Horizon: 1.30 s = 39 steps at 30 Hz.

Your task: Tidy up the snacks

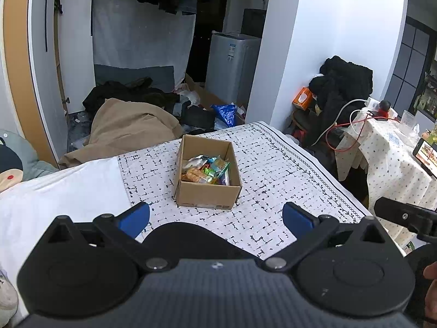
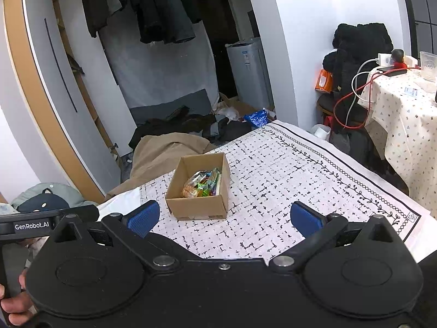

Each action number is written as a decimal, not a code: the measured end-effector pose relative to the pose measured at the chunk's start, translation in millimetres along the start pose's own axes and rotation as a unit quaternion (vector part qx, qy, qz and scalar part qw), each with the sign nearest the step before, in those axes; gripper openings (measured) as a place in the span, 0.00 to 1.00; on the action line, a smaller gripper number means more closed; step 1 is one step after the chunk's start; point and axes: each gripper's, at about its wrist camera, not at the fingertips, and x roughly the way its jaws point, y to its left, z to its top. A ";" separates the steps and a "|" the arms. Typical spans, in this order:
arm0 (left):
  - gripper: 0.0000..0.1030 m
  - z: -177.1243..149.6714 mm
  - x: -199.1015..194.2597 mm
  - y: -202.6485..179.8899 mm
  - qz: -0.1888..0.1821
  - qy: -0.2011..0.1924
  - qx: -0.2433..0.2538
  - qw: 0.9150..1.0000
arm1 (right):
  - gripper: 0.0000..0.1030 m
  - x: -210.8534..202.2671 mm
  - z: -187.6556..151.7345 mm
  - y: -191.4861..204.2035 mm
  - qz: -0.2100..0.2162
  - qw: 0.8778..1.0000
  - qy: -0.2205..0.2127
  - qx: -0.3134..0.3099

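Observation:
An open cardboard box (image 1: pixel 208 193) (image 2: pixel 197 206) stands on a black-and-white patterned cloth (image 1: pixel 273 169) (image 2: pixel 286 180). Inside it lie several colourful snack packets (image 1: pixel 206 170) (image 2: pixel 203 183). My left gripper (image 1: pixel 215 216) is held open well short of the box, blue pads wide apart, nothing between them. My right gripper (image 2: pixel 225 217) is also open and holds nothing, pulled back from the box with the box ahead and slightly left of its centre. No snacks lie on the cloth outside the box.
A side table with a dotted cloth (image 1: pixel 387 147) (image 2: pixel 404 109), cables and a phone (image 1: pixel 426 155) stands to the right. Clothes and a tan blanket (image 1: pixel 131 128) (image 2: pixel 164 150) lie on the floor beyond. A white sheet (image 1: pixel 62 191) covers the left.

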 end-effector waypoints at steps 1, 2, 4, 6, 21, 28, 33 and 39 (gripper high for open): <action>1.00 -0.1 0.9 -0.5 0.001 0.000 0.001 1.000 | 1.00 0.4 -0.5 -1.1 0.001 1.000 0.000 0.003; 1.00 -0.2 1.5 -1.3 0.003 0.000 0.002 1.000 | 1.00 0.8 -0.8 -2.2 0.001 1.000 -0.001 0.005; 1.00 -1.1 2.6 -2.0 0.005 0.001 0.004 1.000 | 1.00 0.2 -1.8 -3.7 0.000 1.000 -0.002 0.008; 1.00 -1.9 3.5 -2.2 0.007 0.002 0.005 1.000 | 1.00 0.3 -1.6 -6.7 0.001 1.000 -0.002 0.011; 1.00 -4.6 5.1 -4.8 0.006 0.006 0.012 1.000 | 1.00 -2.3 0.1 -11.8 -0.003 1.000 -0.002 0.011; 1.00 -3.6 6.7 -5.1 0.006 0.009 0.011 1.000 | 1.00 0.4 -0.7 -11.3 -0.002 1.000 0.003 0.005; 1.00 -2.3 6.8 -3.8 0.007 0.010 0.008 1.000 | 1.00 0.4 -1.1 -8.6 0.001 1.000 0.003 -0.002; 1.00 -3.2 8.2 -2.2 0.007 0.012 0.008 1.000 | 1.00 0.7 -1.4 -8.0 0.002 1.000 0.003 -0.002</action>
